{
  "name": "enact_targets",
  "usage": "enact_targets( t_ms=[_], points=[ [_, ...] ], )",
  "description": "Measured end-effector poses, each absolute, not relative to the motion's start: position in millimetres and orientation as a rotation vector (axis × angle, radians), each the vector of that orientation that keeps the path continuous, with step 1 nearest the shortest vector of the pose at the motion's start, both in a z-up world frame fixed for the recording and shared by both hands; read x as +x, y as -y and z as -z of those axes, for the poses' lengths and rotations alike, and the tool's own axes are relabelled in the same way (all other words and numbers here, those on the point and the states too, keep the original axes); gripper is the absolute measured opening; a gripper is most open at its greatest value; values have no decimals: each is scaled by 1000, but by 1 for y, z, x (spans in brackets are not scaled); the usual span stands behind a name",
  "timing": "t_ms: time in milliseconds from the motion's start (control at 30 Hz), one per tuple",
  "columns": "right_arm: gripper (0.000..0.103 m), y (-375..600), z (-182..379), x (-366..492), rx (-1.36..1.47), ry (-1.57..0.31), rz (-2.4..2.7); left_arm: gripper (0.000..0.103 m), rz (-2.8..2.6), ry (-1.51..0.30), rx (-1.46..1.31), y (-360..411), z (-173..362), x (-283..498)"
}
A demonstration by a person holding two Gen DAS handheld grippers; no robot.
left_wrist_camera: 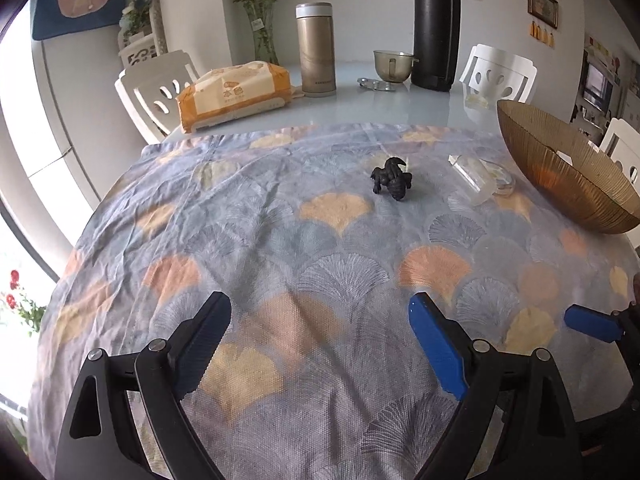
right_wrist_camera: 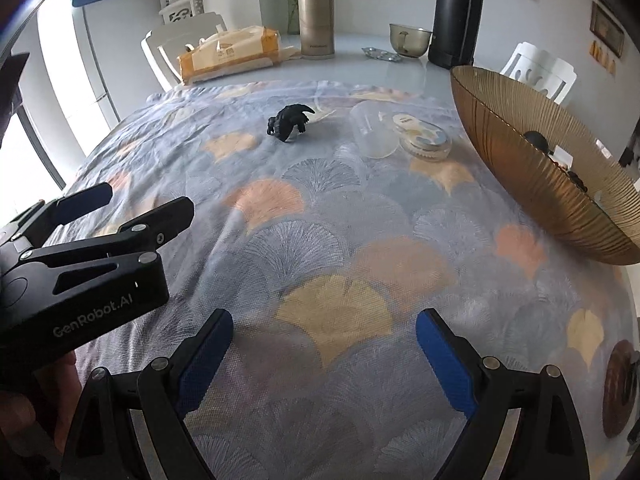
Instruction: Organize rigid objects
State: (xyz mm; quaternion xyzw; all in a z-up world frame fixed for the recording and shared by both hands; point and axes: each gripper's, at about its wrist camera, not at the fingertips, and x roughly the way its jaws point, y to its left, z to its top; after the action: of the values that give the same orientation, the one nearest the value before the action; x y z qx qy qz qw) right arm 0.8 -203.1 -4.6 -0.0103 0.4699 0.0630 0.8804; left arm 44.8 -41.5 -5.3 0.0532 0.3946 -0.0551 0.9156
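Note:
A small black dinosaur figure (left_wrist_camera: 392, 179) (right_wrist_camera: 290, 121) stands on the patterned cloth, far ahead of both grippers. A clear plastic cup (left_wrist_camera: 472, 179) (right_wrist_camera: 372, 132) lies on its side next to a round lidded tin (left_wrist_camera: 500, 178) (right_wrist_camera: 422, 138). A large ribbed amber bowl (left_wrist_camera: 560, 176) (right_wrist_camera: 532, 168) sits at the right with small dark items inside. My left gripper (left_wrist_camera: 320, 344) (right_wrist_camera: 152, 204) is open and empty above the near cloth. My right gripper (right_wrist_camera: 324, 356) is open and empty; one of its fingers (left_wrist_camera: 592, 322) shows in the left wrist view.
On the bare table at the back stand a gold thermos (left_wrist_camera: 316, 48), a tall black flask (left_wrist_camera: 436, 24), a glass mug (left_wrist_camera: 392, 65) and an orange tissue pack (left_wrist_camera: 232, 94). White chairs (left_wrist_camera: 156, 92) ring the table. A brown object (right_wrist_camera: 620, 388) lies at the near right.

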Motion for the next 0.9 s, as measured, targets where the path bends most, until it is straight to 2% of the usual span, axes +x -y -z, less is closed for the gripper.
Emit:
enact_targets(
  t_ms=[900],
  points=[
    [98,206,6,4,4,-979,-139,90,127,-809,119,47,5,44]
  ],
)
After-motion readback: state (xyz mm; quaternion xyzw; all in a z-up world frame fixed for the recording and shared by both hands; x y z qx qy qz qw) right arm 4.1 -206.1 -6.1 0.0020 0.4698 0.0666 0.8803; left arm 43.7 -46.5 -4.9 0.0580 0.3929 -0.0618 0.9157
